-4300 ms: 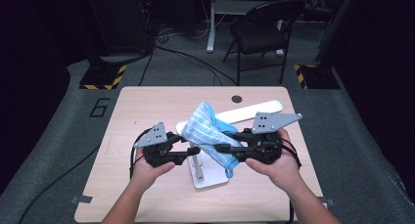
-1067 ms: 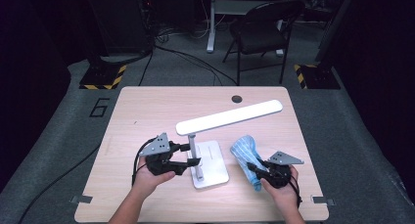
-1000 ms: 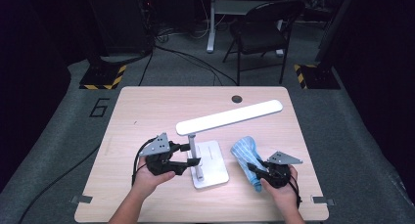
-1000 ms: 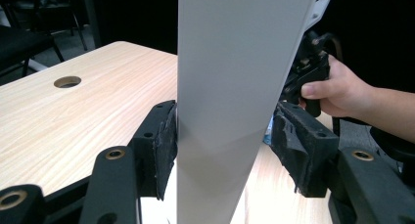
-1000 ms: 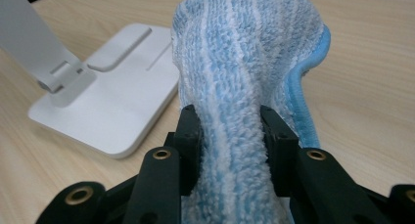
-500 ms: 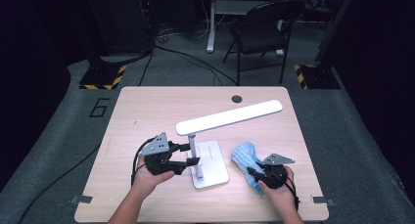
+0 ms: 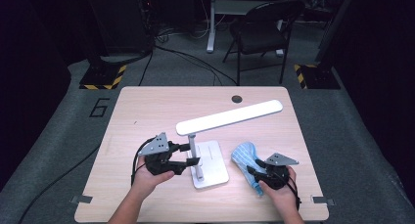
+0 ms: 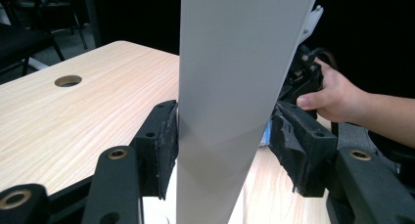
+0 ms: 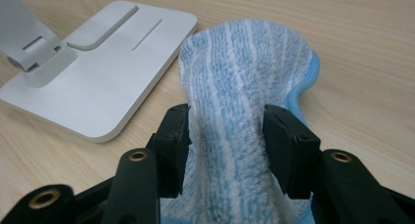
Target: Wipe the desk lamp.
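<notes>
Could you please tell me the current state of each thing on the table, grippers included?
Desk lamp: upright, unlit, head level.
Blue striped cloth: bunched, lying beside the lamp's base.
Left gripper: jaws around the lamp's post.
Right gripper: jaws just opening, cloth between them.

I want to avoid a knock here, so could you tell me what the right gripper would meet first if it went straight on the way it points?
The blue striped cloth between its jaws; beyond that, probably the lamp base.
</notes>
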`<control>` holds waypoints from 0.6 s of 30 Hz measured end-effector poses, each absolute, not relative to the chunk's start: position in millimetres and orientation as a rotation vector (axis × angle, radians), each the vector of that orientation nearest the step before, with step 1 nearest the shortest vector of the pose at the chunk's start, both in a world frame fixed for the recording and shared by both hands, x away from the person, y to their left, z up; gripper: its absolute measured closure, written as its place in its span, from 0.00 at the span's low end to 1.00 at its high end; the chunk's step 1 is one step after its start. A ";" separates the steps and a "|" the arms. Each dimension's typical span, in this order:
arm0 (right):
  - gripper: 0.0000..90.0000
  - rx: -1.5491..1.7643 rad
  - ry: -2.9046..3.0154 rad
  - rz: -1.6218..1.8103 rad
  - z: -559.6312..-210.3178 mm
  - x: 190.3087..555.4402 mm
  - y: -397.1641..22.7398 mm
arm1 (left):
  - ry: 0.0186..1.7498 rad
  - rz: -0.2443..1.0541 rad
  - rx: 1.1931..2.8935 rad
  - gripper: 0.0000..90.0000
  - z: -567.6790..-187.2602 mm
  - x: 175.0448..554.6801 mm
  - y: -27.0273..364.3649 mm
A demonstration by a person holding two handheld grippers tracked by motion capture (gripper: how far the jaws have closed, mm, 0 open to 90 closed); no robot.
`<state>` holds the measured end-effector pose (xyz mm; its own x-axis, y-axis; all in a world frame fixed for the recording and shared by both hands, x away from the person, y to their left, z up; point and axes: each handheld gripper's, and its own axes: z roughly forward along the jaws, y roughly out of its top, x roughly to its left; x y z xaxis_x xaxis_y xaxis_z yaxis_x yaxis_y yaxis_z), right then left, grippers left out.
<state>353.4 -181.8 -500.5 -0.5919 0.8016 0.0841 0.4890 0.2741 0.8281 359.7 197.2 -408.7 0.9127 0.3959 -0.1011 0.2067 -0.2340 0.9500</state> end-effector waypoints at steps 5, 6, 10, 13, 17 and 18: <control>0.62 1.102 2.179 1.256 -487.9 349.4 -179.5 | 0.452 0.183 1.819 0.51 -408.5 359.9 197.8; 0.62 1.102 2.182 1.265 -485.6 349.0 -178.9 | 0.451 0.186 1.820 0.51 -408.5 360.2 197.9; 0.62 1.089 2.176 1.319 -478.1 346.5 -174.1 | 0.454 0.179 1.821 0.51 -408.1 359.7 198.3; 0.66 1.066 2.193 1.333 -474.3 345.1 -169.5 | 0.445 0.175 1.819 0.52 -408.0 359.7 199.1; 0.70 0.988 2.223 1.358 -467.6 342.2 -152.8 | 0.445 0.155 1.816 0.53 -407.9 360.1 199.3; 0.70 0.976 2.225 1.364 -466.8 341.9 -149.3 | 0.437 0.158 1.818 0.53 -407.6 361.4 199.0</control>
<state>341.9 -149.3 -466.8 -0.7000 0.7120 0.0549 0.3718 0.2978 0.8793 361.4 199.0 -407.6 0.9203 0.3735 -0.1159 0.2132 -0.2306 0.9494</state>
